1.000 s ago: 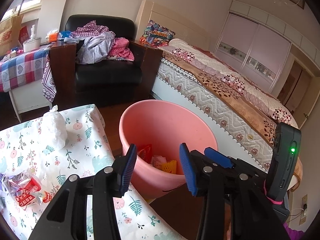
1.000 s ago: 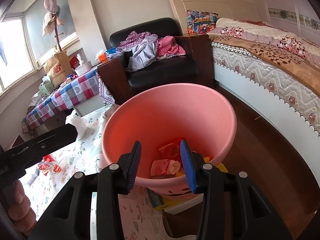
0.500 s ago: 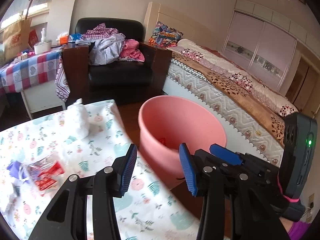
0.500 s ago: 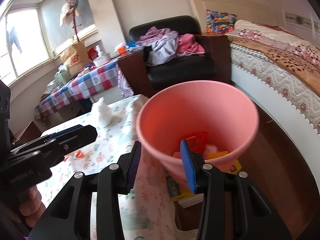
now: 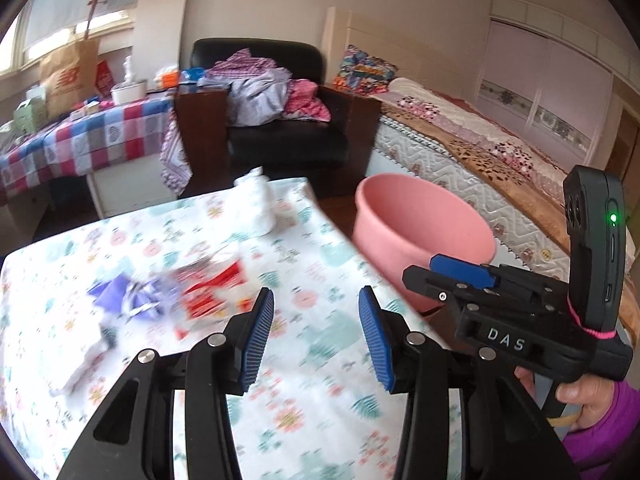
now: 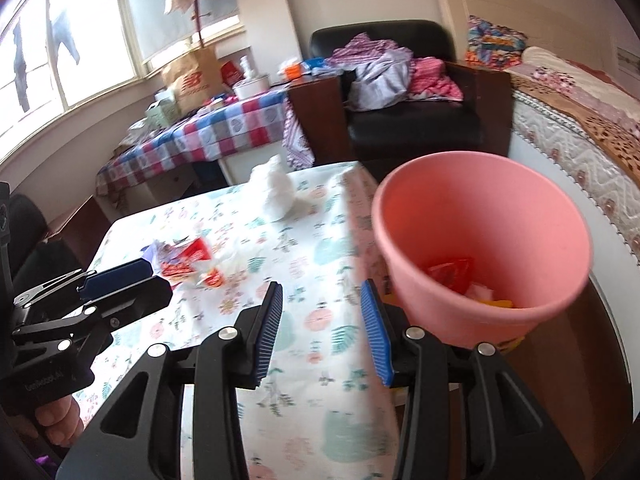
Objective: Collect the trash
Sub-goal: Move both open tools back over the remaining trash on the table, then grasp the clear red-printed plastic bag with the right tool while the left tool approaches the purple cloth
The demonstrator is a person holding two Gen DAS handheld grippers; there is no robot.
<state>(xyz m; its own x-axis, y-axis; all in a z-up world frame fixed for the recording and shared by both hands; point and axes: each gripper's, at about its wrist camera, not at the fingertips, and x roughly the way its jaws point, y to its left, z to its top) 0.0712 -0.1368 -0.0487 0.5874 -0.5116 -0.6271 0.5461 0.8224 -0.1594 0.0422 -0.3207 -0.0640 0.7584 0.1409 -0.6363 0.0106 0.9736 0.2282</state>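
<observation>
A pink bin (image 6: 480, 256) stands off the table's right edge and holds red and yellow wrappers (image 6: 452, 272); it also shows in the left wrist view (image 5: 420, 236). On the floral tablecloth (image 5: 312, 344) lie a red and purple wrapper heap (image 5: 180, 292), also seen in the right wrist view (image 6: 184, 260), and a crumpled white tissue (image 5: 260, 200), which also shows in the right wrist view (image 6: 276, 192). My left gripper (image 5: 316, 336) is open and empty over the cloth, right of the wrappers. My right gripper (image 6: 320, 332) is open and empty, between wrappers and bin.
A black armchair (image 5: 280, 120) piled with clothes stands behind the table. A checked-cloth side table (image 5: 80, 140) with a paper bag is at the back left. A bed (image 5: 500, 160) runs along the right behind the bin.
Both grippers have swung left, away from over the bin and toward the table. The wrappers and tissue have come toward the middle of both views. Both jaws stay open.
</observation>
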